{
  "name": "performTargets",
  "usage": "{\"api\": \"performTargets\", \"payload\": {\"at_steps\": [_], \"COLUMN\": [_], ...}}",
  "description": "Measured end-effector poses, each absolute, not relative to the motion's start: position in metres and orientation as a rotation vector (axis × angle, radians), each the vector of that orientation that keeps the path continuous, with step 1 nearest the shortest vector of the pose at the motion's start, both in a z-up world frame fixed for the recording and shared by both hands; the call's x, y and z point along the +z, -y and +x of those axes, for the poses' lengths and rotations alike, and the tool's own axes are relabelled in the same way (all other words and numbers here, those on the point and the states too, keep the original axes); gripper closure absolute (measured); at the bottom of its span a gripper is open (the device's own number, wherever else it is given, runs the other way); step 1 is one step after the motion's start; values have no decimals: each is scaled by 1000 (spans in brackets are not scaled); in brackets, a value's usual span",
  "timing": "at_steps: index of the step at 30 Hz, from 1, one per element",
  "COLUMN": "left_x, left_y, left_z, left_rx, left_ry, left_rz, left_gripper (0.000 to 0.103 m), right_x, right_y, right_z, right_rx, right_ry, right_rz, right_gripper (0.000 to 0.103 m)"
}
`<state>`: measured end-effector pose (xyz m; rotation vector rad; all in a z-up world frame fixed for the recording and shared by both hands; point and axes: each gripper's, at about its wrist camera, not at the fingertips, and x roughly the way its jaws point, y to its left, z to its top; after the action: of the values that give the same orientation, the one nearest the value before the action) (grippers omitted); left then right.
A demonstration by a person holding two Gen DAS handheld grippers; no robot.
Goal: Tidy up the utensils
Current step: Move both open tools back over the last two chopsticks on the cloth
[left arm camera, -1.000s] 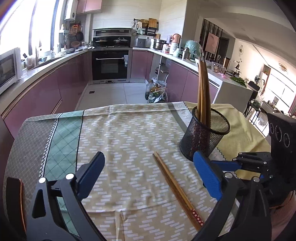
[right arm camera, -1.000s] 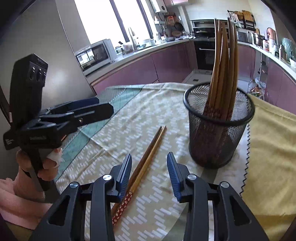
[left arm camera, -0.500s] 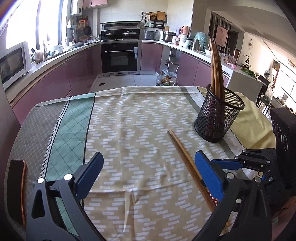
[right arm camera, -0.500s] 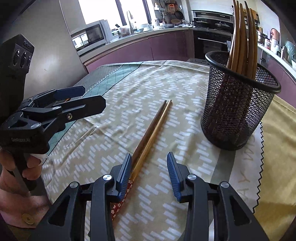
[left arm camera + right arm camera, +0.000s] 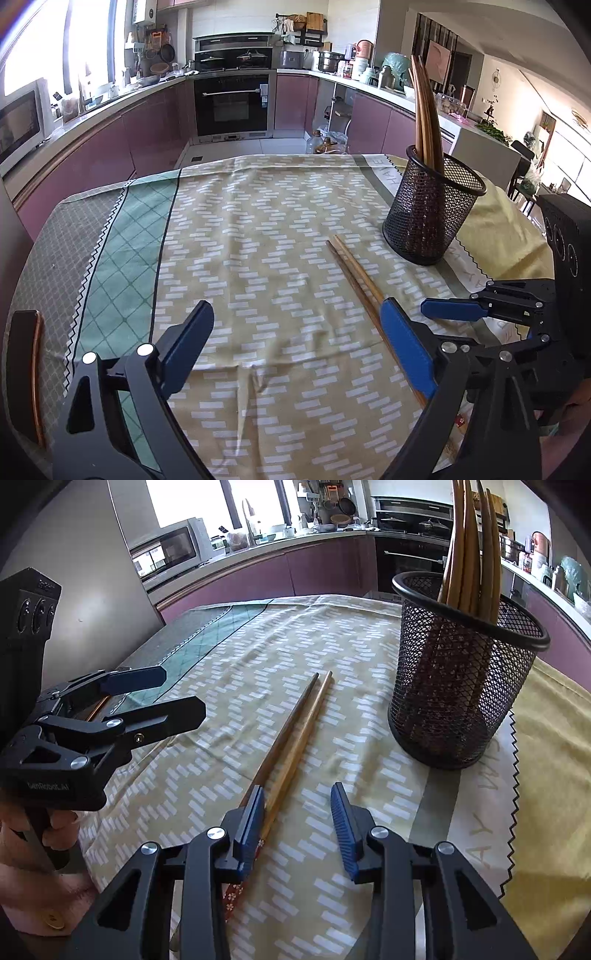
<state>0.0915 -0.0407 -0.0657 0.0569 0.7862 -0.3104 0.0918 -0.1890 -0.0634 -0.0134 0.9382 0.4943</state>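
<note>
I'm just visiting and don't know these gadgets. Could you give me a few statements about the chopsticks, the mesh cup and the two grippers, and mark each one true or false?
1. A loose pair of chopsticks lies flat on the tablecloth. True.
2. The black mesh cup is empty. False: several chopsticks stand upright in it.
3. The right gripper is clamped on the loose pair. False: its jaws stand apart, with the pair's patterned ends beside its left finger, not pinched.
4. The left gripper holds nothing. True: its jaws are wide apart over the cloth.
5. The mesh cup lies tipped on its side. False: it stands upright beside the loose pair.
</note>
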Motion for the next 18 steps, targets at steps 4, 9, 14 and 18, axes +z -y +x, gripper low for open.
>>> {"api": "performTargets", "payload": {"at_steps": [4, 9, 14, 18], "left_x": [-68, -72, -76, -81], "left_y": [43, 48, 58, 68], "left_z": [93, 93, 92, 92], "left_rx": [-311, -318, -343, -364], "left_ry": [-799, -812, -822, -845], "left_rz": [59, 77, 105, 137], "left_gripper": [15, 17, 19, 20], "right_x": [-64, -64, -64, -64], "right_y": [189, 195, 198, 198], "right_z": [94, 99, 101, 102], "right_rx": [492, 493, 499, 507], "right_ry": [-942, -959, -972, -979], "right_rz": [-11, 26, 37, 21], "right_gripper": [71, 75, 75, 75]}}
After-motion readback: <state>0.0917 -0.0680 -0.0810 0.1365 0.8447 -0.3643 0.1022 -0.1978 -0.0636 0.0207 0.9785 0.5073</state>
